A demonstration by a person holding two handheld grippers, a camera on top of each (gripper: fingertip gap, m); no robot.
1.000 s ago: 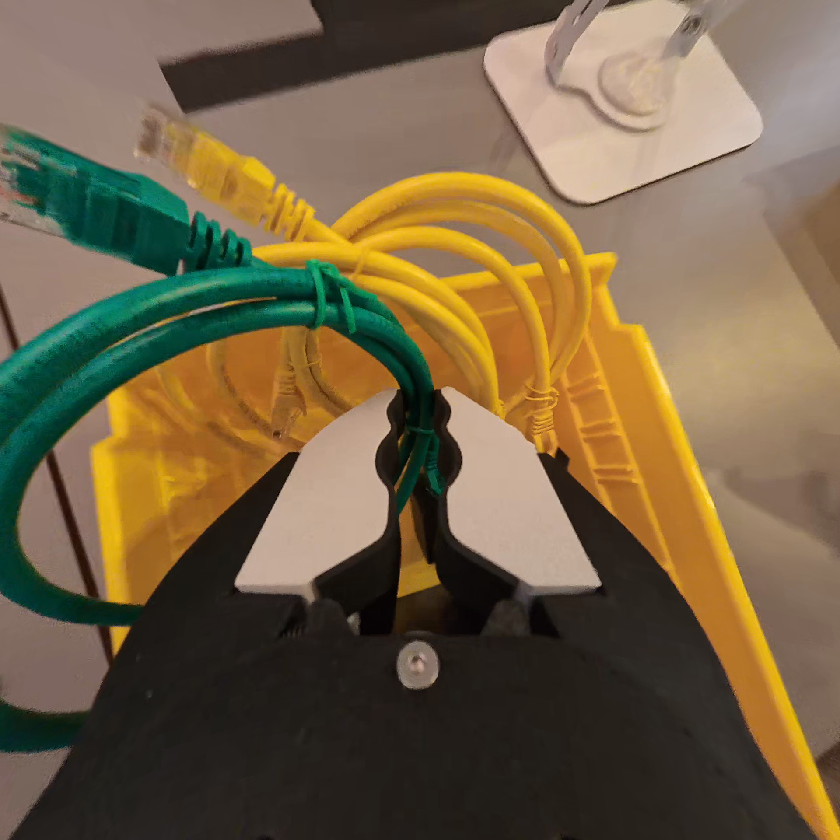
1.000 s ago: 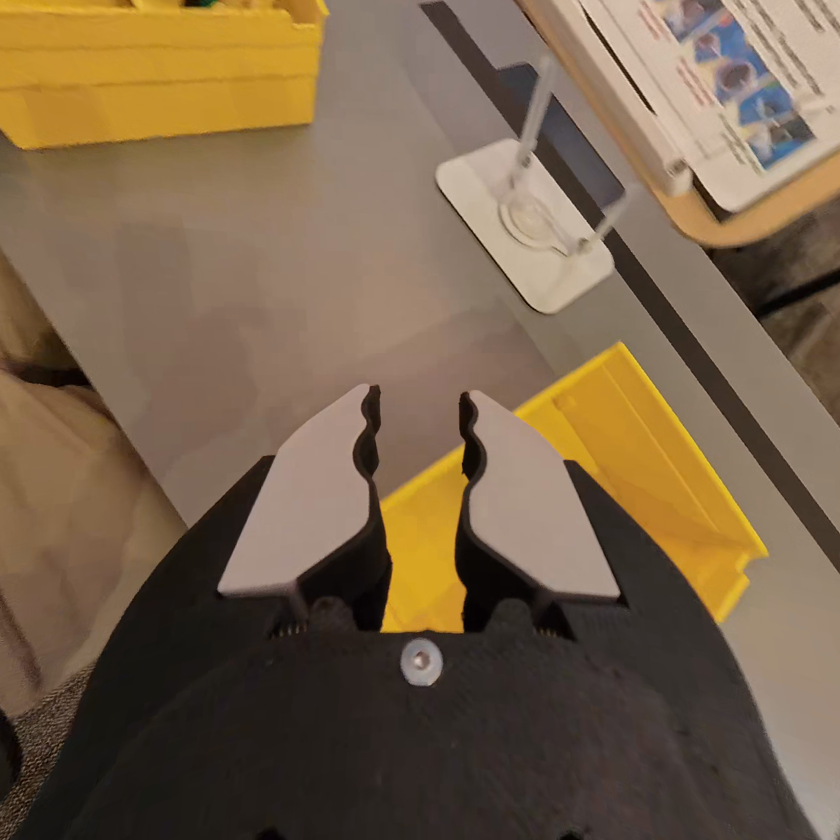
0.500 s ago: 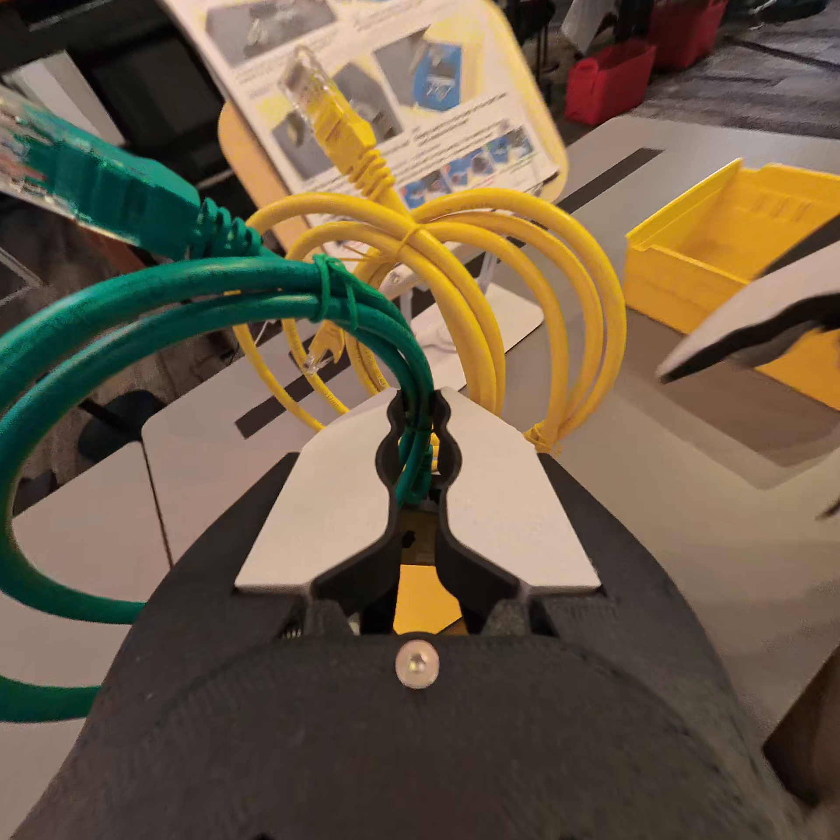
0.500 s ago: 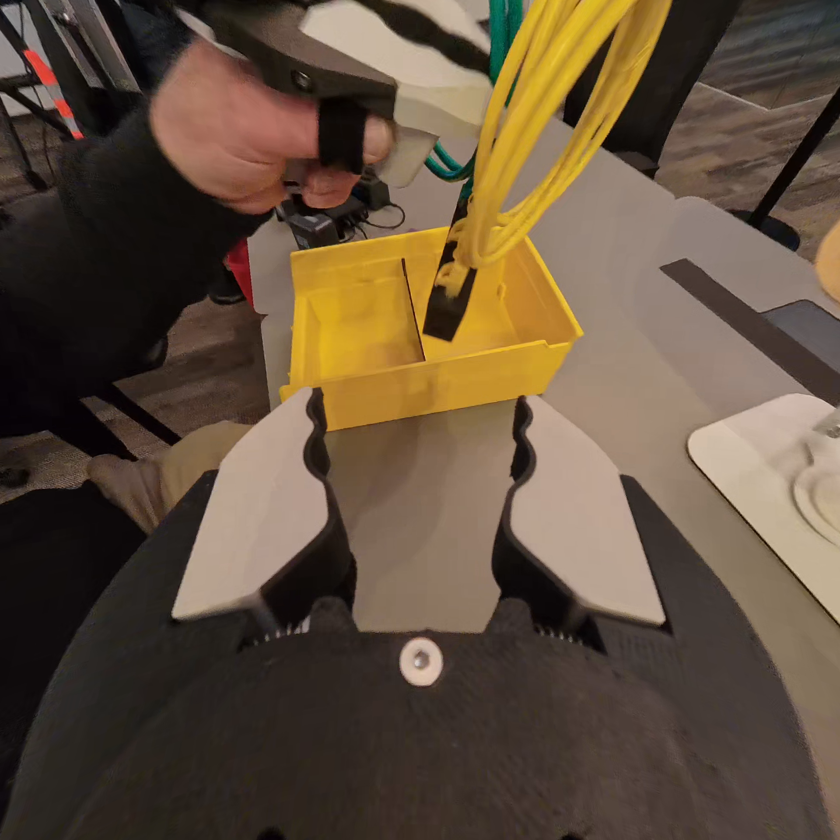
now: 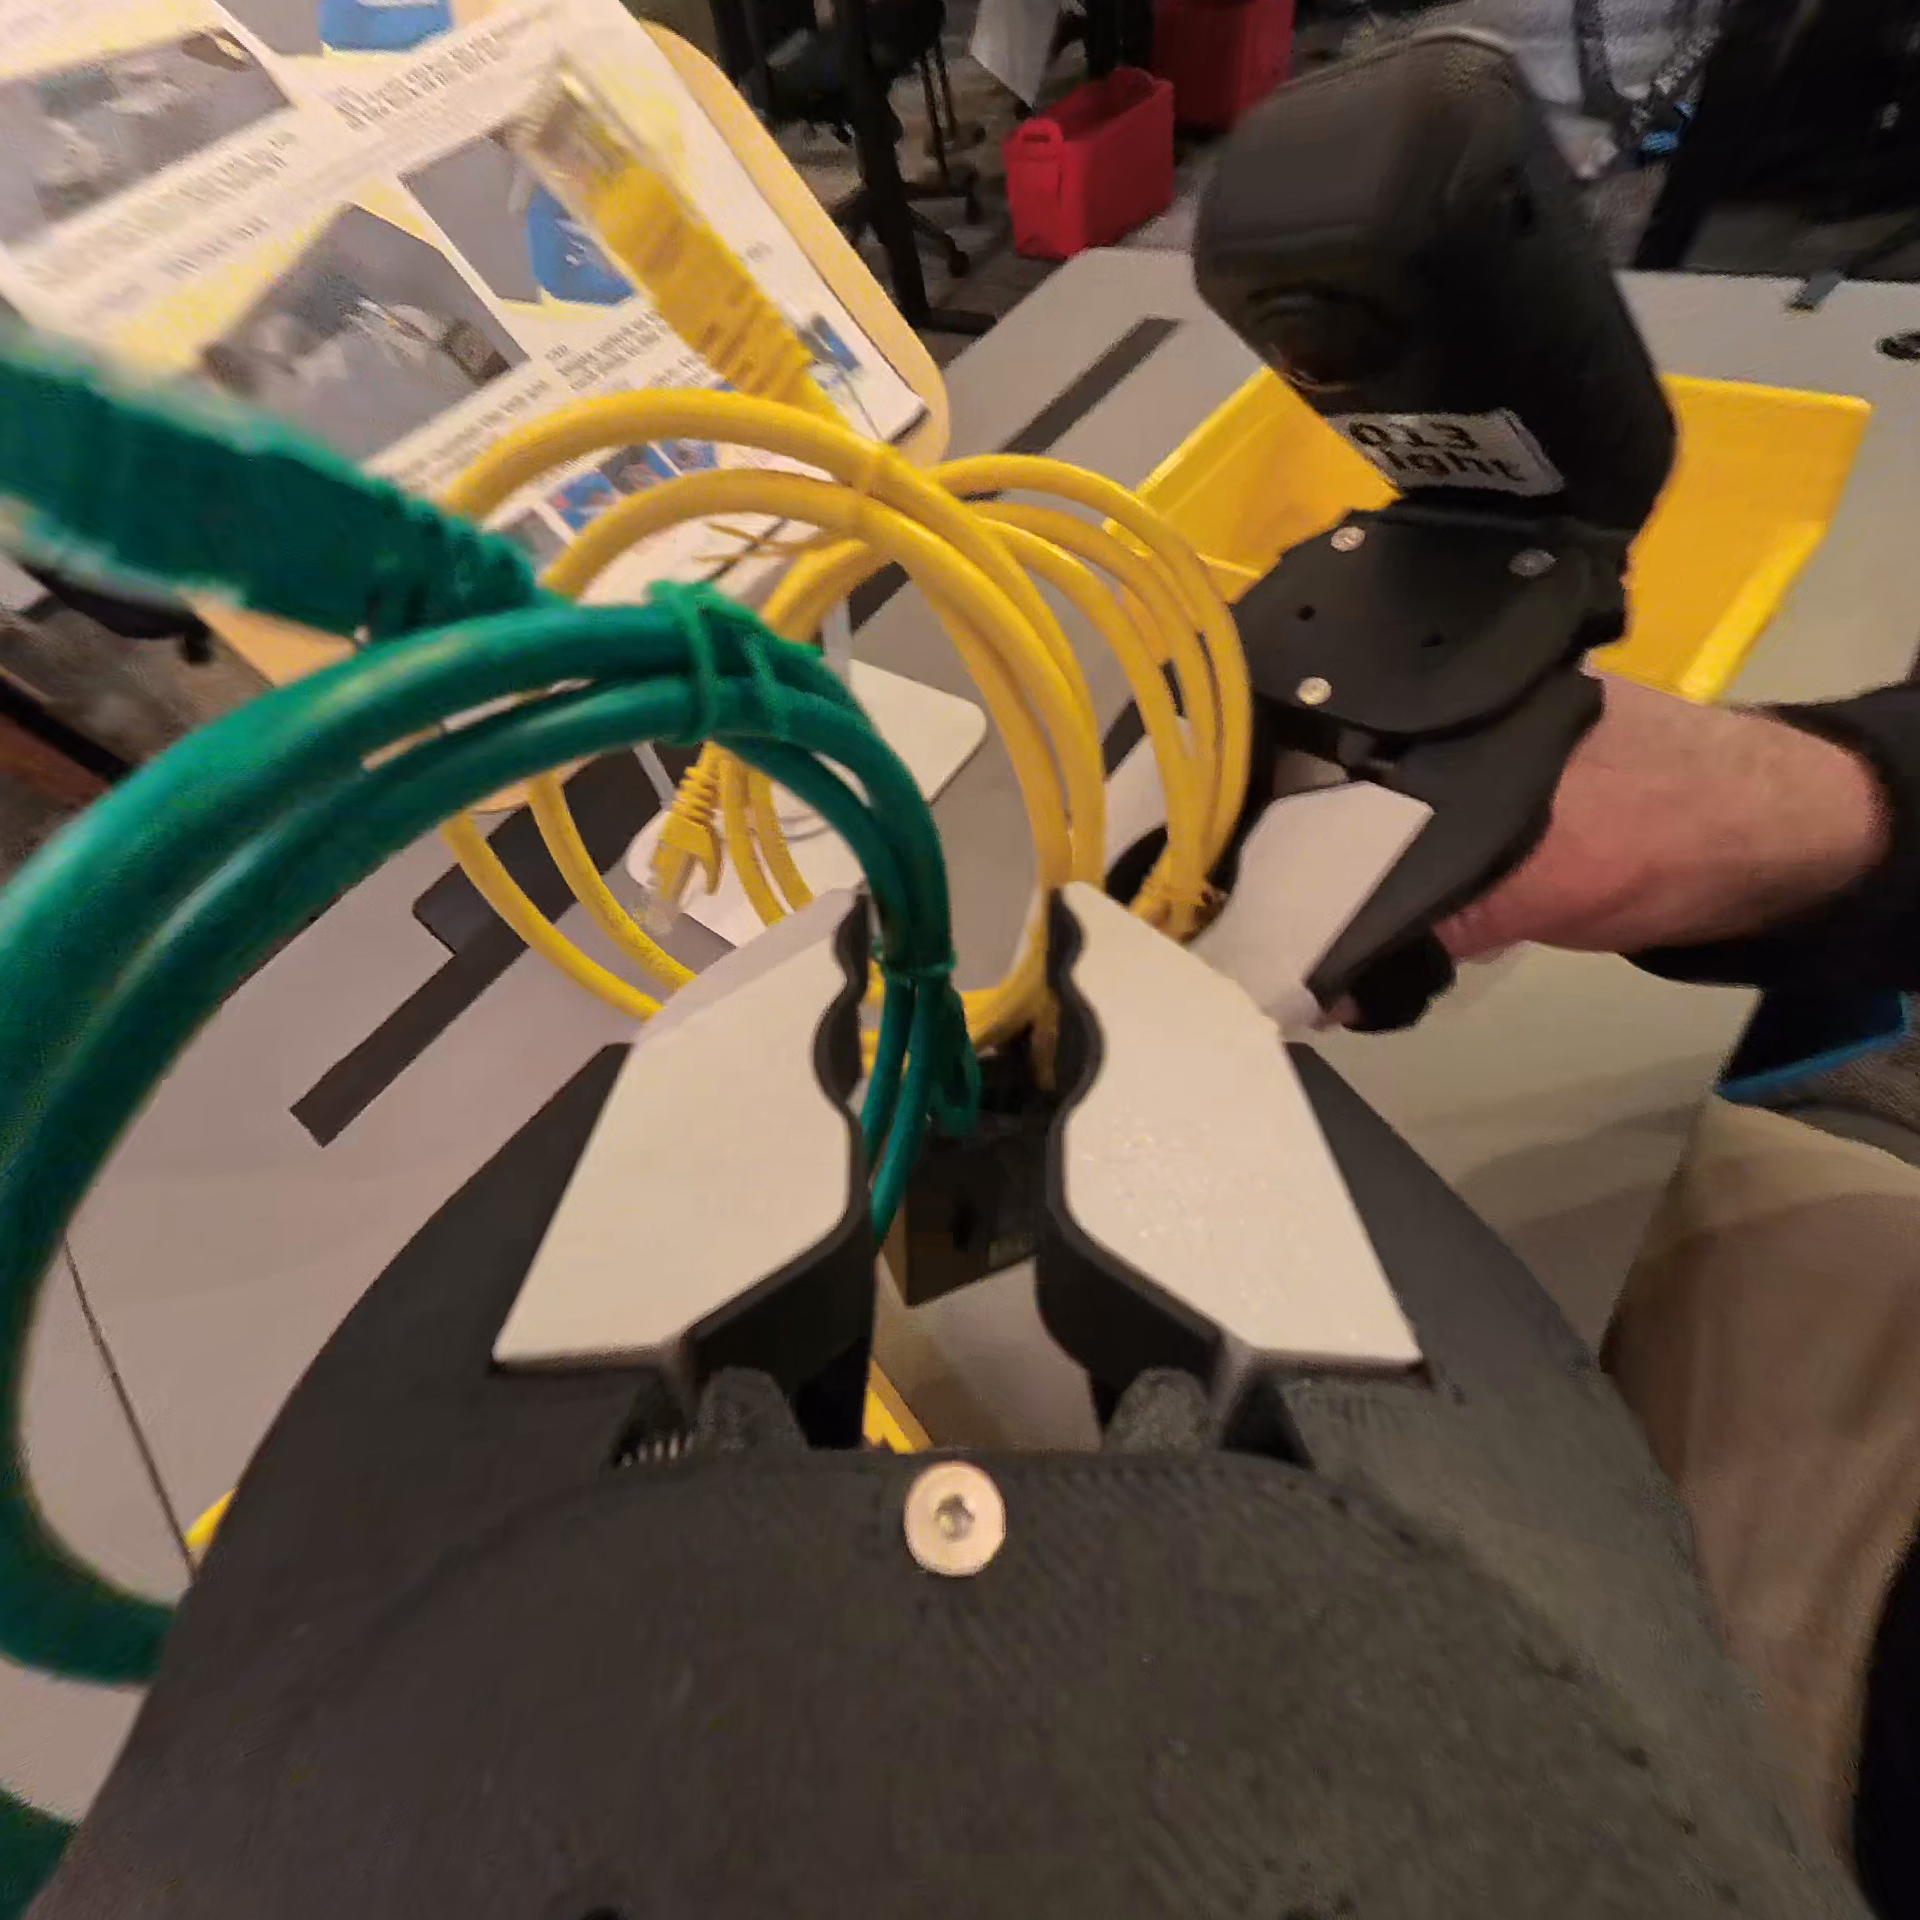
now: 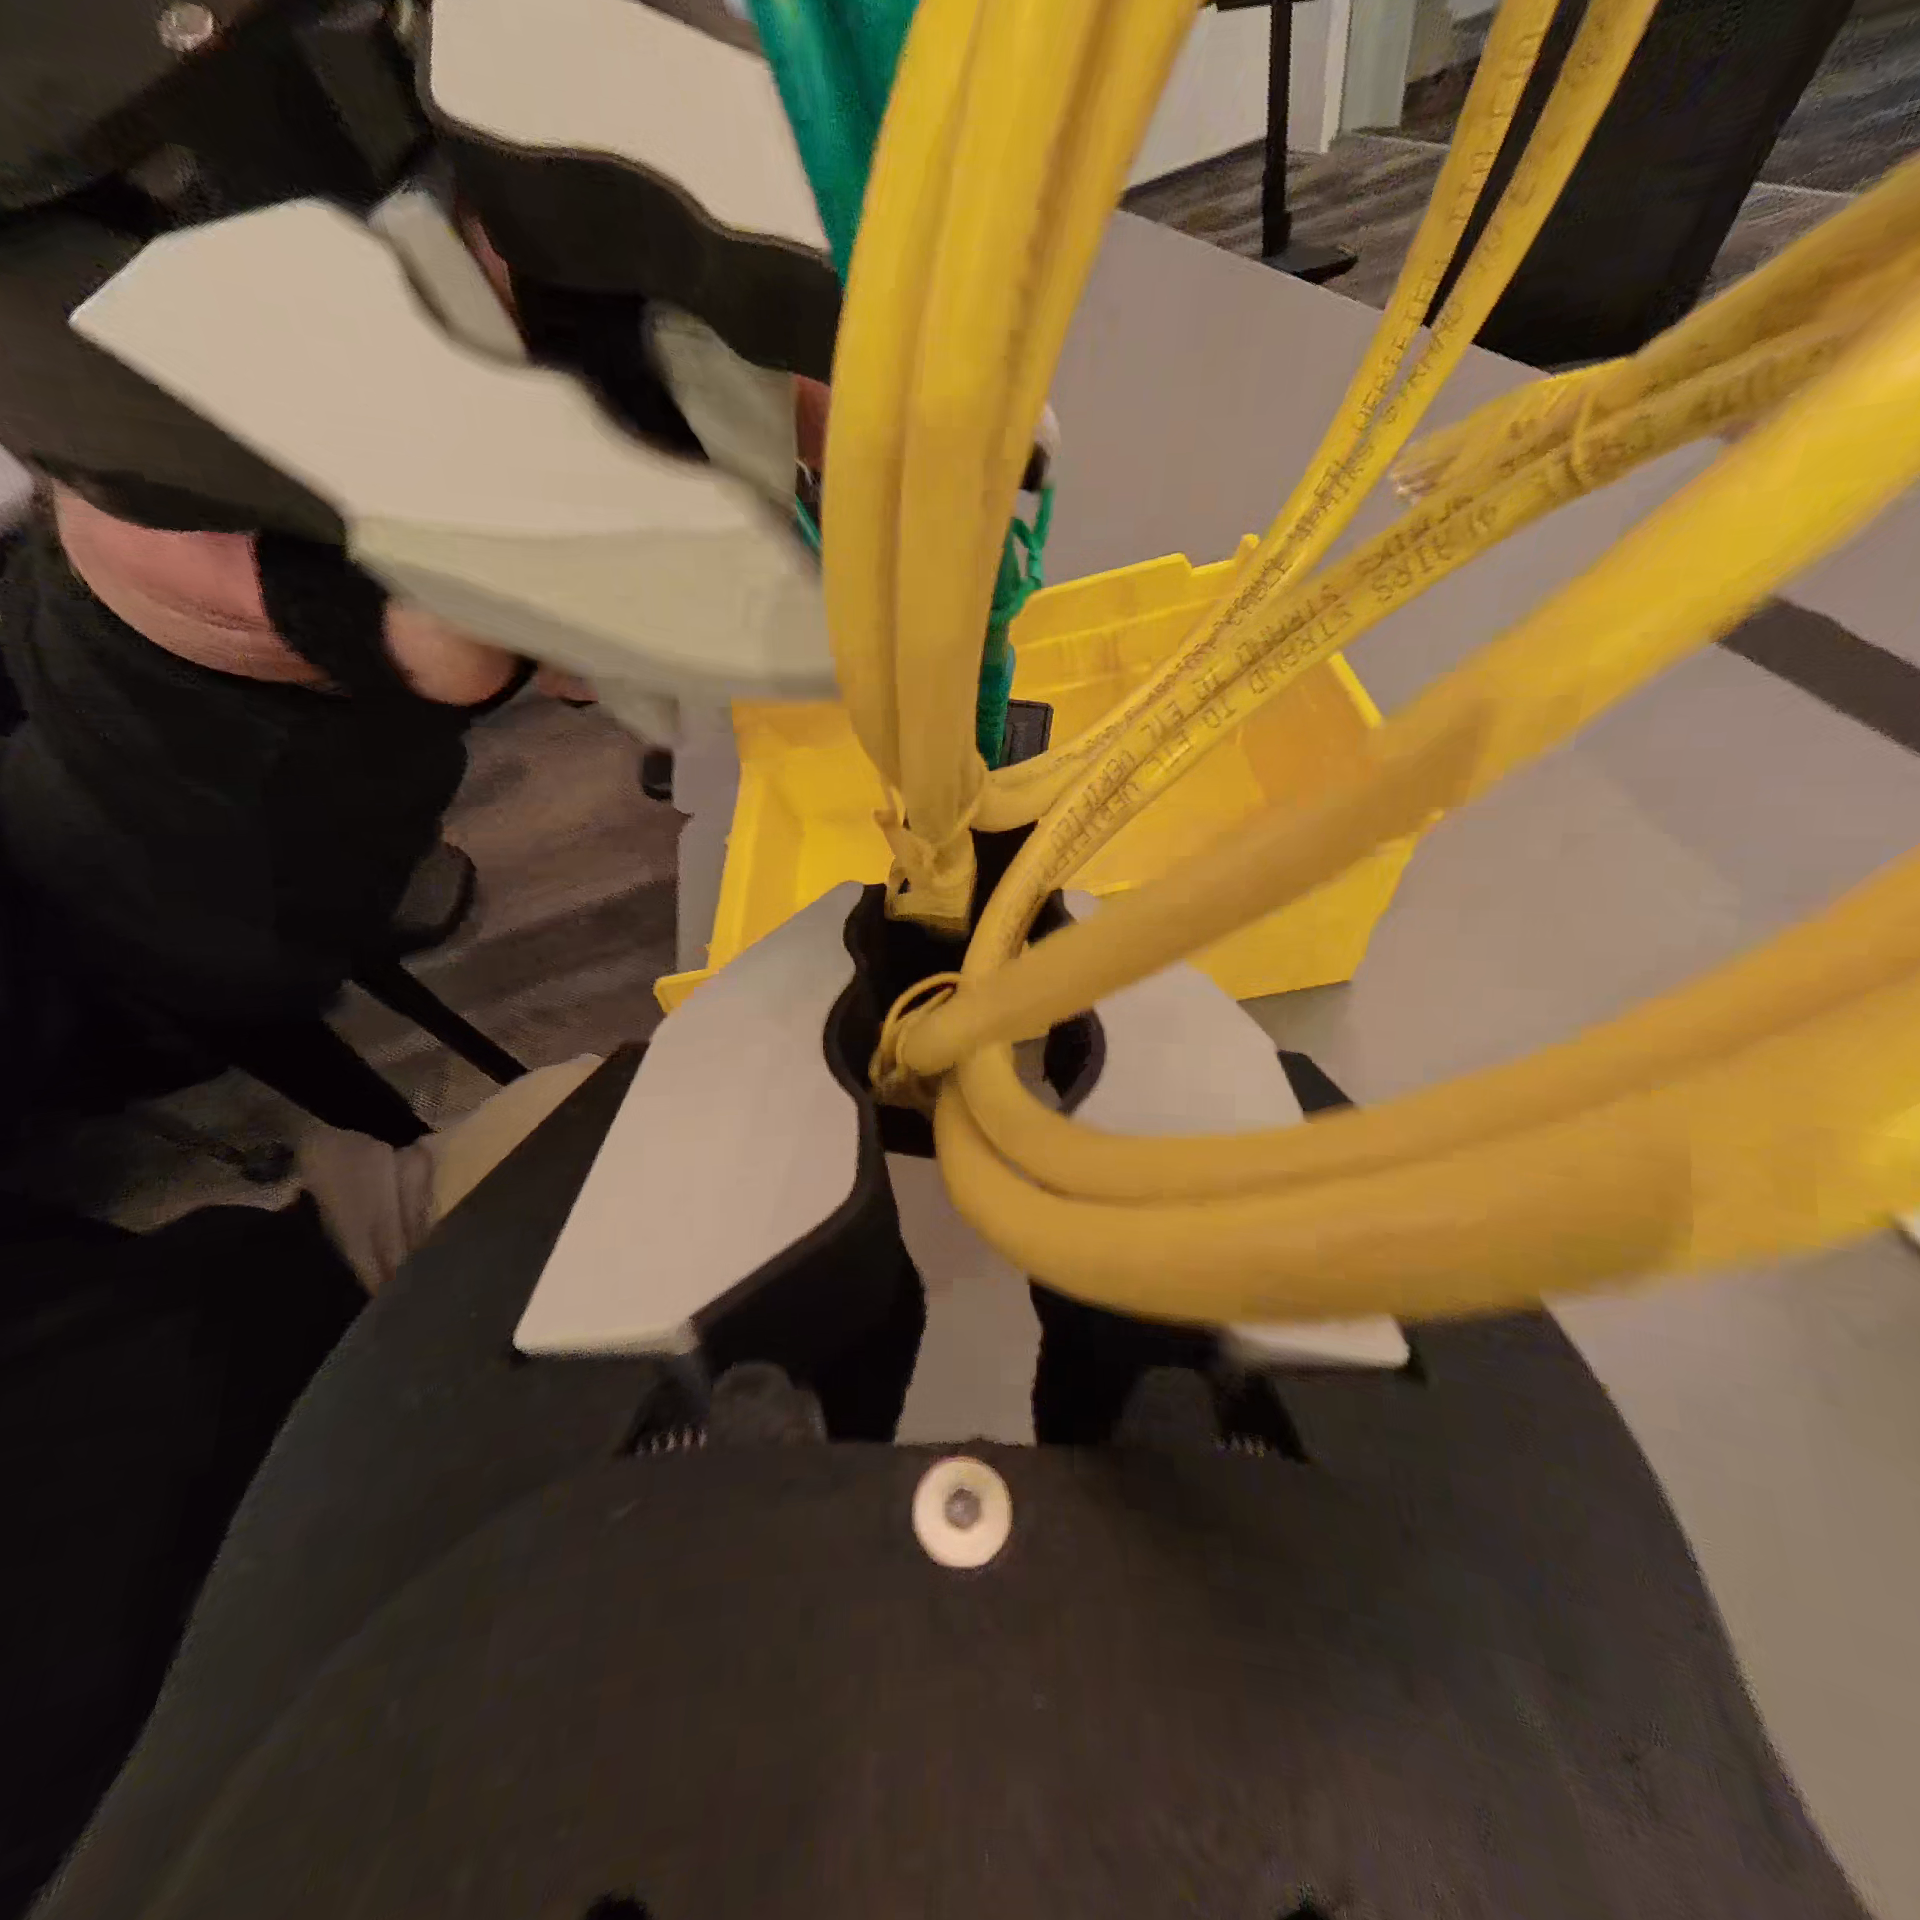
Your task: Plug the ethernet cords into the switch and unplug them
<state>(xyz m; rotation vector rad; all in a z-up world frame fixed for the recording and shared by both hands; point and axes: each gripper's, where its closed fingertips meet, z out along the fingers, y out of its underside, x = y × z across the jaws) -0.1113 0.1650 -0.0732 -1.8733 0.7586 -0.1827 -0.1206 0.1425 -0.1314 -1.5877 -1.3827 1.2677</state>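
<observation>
Left tongs (image 5: 956,966) have parted — green cord (image 5: 312,748) loose between; right tongs (image 6: 966,997) clamp the yellow cord (image 6: 1351,1174).

The left gripper (image 5: 951,940) points forward and slightly down, its two grey fingers (image 5: 717,1132) parted with a clear gap between them. Green and yellow cords pass through that gap without being pinched. The right gripper (image 6: 961,971) reaches in from the right with its fingers (image 6: 727,1122) drawn close around a tied bundle of yellow cords; whether they actually clamp it cannot be told. In the left wrist view the right hand (image 5: 1673,831), in a dark sleeve, holds the right gripper's black handle just beside the left gripper's fingertips.
</observation>
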